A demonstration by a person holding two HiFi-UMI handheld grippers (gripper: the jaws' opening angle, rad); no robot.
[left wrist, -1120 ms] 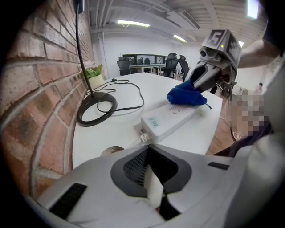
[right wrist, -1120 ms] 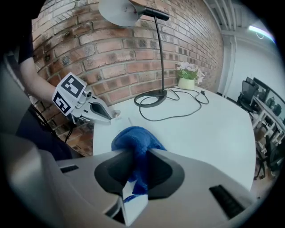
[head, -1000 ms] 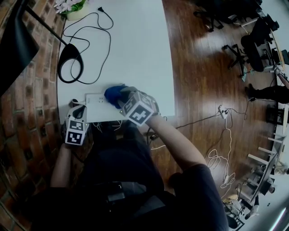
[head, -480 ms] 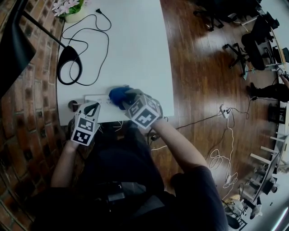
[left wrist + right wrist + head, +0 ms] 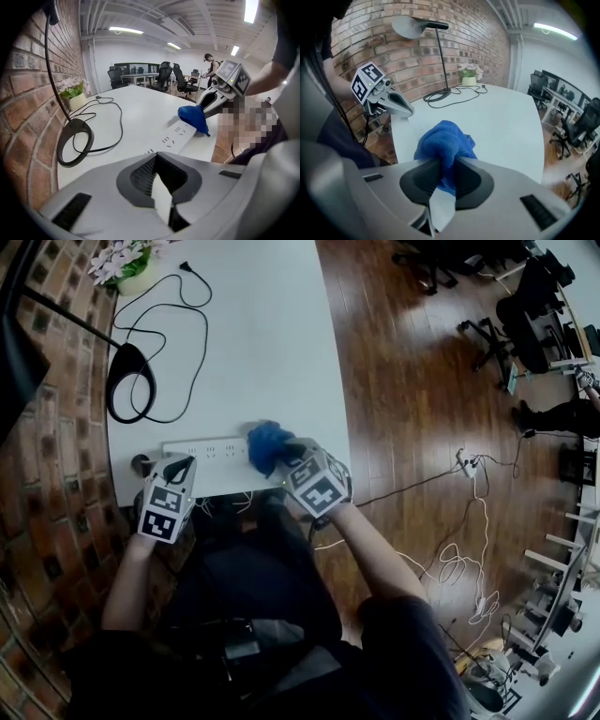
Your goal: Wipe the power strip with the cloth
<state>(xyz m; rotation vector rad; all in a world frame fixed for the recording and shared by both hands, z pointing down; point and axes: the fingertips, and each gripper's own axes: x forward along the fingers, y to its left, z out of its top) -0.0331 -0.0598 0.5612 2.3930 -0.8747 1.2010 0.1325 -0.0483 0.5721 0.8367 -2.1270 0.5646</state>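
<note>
A long white power strip (image 5: 204, 448) lies near the front edge of the white table (image 5: 253, 343). A blue cloth (image 5: 268, 446) is bunched on the strip's right end, and my right gripper (image 5: 282, 458) is shut on it. The right gripper view shows the cloth (image 5: 446, 143) pinched between the jaws and hiding the strip beneath. My left gripper (image 5: 178, 466) stands shut at the strip's left end with nothing between its jaws. From the left gripper view the strip (image 5: 174, 137) runs away toward the cloth (image 5: 193, 118) and the right gripper (image 5: 212, 101).
A black ring-shaped lamp base (image 5: 128, 382) with a looping black cable (image 5: 192, 329) sits behind the strip. A flower pot (image 5: 128, 270) stands at the table's far left corner. A brick wall (image 5: 56, 446) runs along the left. Wooden floor with cables (image 5: 459, 559) lies right.
My right gripper has slid to the right along the strip with the cloth, uncovering more sockets. My left gripper shifted a little toward the strip's left end, then held still.
</note>
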